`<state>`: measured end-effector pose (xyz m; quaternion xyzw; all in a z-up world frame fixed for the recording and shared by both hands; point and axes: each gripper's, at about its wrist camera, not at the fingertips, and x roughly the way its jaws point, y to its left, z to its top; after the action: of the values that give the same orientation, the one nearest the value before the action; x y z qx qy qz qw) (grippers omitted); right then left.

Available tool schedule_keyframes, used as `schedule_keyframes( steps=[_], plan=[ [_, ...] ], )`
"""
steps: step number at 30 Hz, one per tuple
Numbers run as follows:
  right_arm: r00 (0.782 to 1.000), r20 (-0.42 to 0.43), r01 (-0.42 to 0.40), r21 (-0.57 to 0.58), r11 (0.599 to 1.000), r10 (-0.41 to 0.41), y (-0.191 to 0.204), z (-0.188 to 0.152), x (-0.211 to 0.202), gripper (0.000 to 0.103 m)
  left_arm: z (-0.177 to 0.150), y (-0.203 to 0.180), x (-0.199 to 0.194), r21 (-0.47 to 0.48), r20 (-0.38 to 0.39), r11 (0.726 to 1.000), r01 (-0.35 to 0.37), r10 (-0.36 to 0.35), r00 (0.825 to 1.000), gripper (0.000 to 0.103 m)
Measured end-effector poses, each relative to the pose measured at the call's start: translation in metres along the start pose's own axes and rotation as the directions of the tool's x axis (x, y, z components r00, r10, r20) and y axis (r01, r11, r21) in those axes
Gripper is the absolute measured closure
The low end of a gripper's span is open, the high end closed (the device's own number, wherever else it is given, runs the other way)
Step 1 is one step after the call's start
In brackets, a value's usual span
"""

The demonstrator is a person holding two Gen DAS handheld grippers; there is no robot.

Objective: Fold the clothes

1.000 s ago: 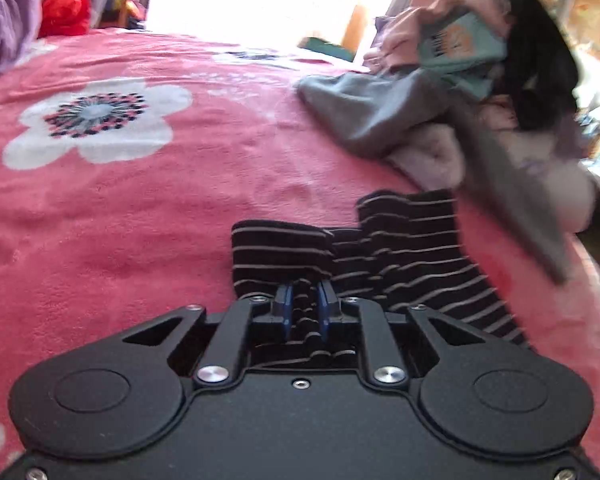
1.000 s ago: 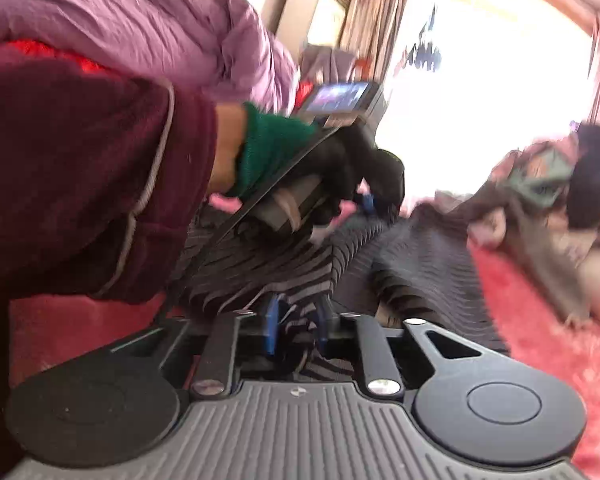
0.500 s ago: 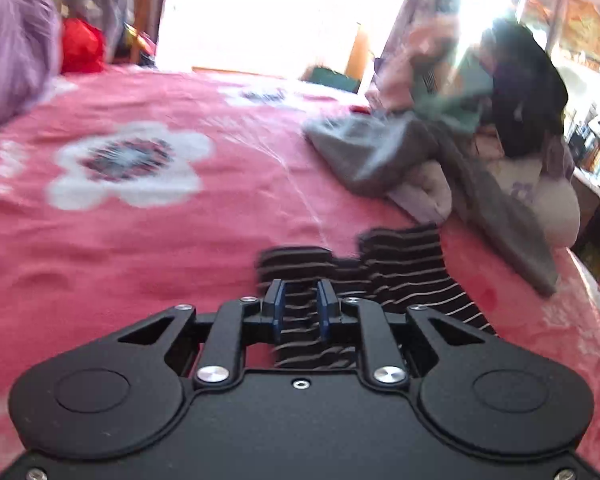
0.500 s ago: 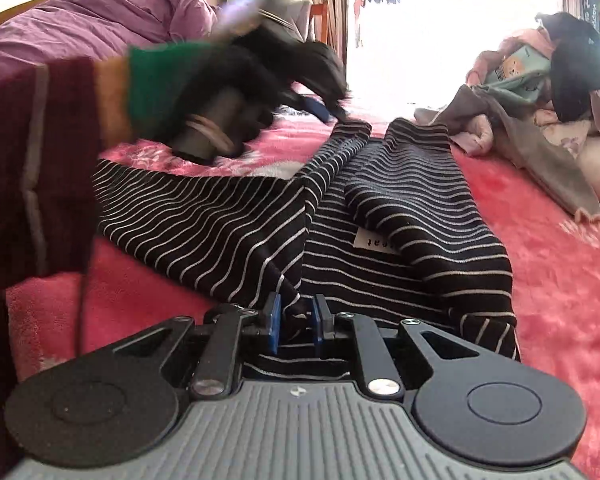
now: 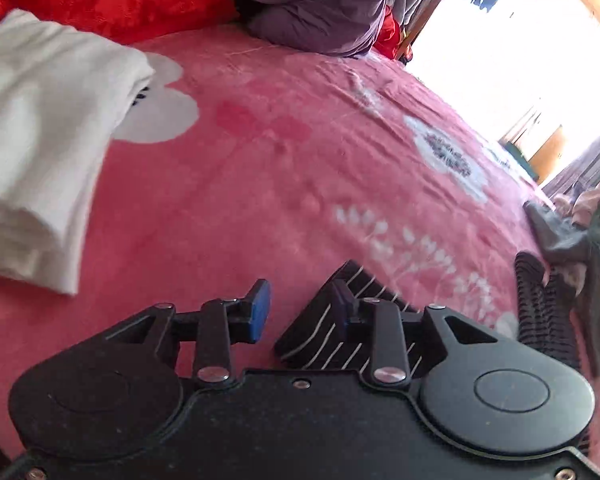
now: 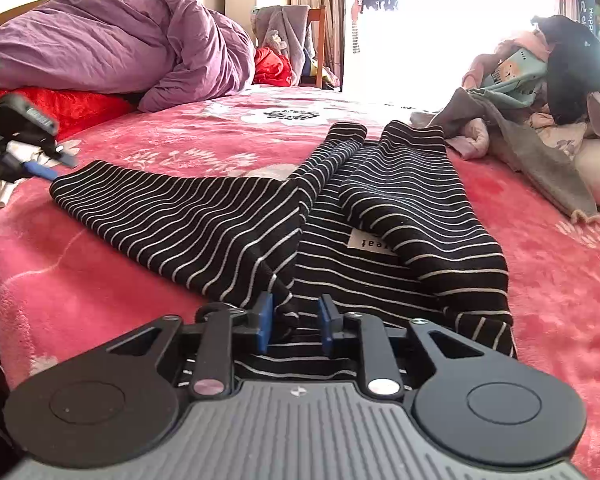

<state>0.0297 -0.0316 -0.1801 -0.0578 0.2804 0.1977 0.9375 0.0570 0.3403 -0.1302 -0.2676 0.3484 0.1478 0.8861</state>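
Note:
A black garment with thin white stripes [image 6: 380, 216] lies on the pink flowered bedspread [image 6: 560, 280], one part laid out to the left. My right gripper [image 6: 294, 322] is open, its blue pads on either side of the garment's near edge. My left gripper [image 5: 300, 310] is open just above the bedspread; a corner of the striped garment [image 5: 332, 332] lies by its right finger. In the right wrist view the left gripper [image 6: 44, 168] shows at the far left, beside the garment's left end.
A folded white cloth [image 5: 40, 128] lies at the left of the bed. A purple duvet [image 6: 132, 48] over red bedding [image 6: 76, 108] sits at the back left. A pile of unfolded clothes [image 6: 540, 92] is heaped at the right.
Both grippers have opened and let go of the striped garment. The left gripper swung out to the left, laying that part of the garment flat on the bed.

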Motion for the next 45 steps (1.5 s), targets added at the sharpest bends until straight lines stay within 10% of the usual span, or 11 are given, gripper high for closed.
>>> schedule_keyframes(
  steps=[11, 18, 28, 39, 45],
  plan=[
    [1.0, -0.007, 0.017, -0.003, 1.0, -0.017, 0.0, 0.0, 0.0, 0.071, -0.003, 0.01, 0.028, -0.01, -0.077, 0.994, 0.113, -0.113, 0.991, 0.059],
    [1.0, -0.005, 0.021, -0.008, 1.0, -0.021, 0.002, -0.001, 0.001, 0.071, 0.001, 0.008, 0.032, -0.052, -0.085, 0.983, 0.178, -0.182, 0.98, 0.1],
    [0.996, 0.081, -0.031, -0.055, 0.998, 0.035, 0.002, -0.002, -0.032, 0.055, 0.025, -0.168, -0.08, 0.313, 0.04, 0.865, 0.392, -0.424, 0.905, 0.1],
    [0.987, 0.146, -0.051, -0.102, 0.994, 0.065, -0.002, -0.01, -0.069, 0.046, -0.004, -0.381, -0.116, 0.418, -0.11, 0.7, 0.58, -0.594, 0.797, 0.1],
    [0.976, 0.183, -0.101, -0.085, 0.991, 0.115, -0.017, -0.006, -0.07, 0.047, -0.017, -0.433, -0.078, 0.416, -0.199, 0.719, 0.557, -0.526, 0.827, 0.1]
  ],
)
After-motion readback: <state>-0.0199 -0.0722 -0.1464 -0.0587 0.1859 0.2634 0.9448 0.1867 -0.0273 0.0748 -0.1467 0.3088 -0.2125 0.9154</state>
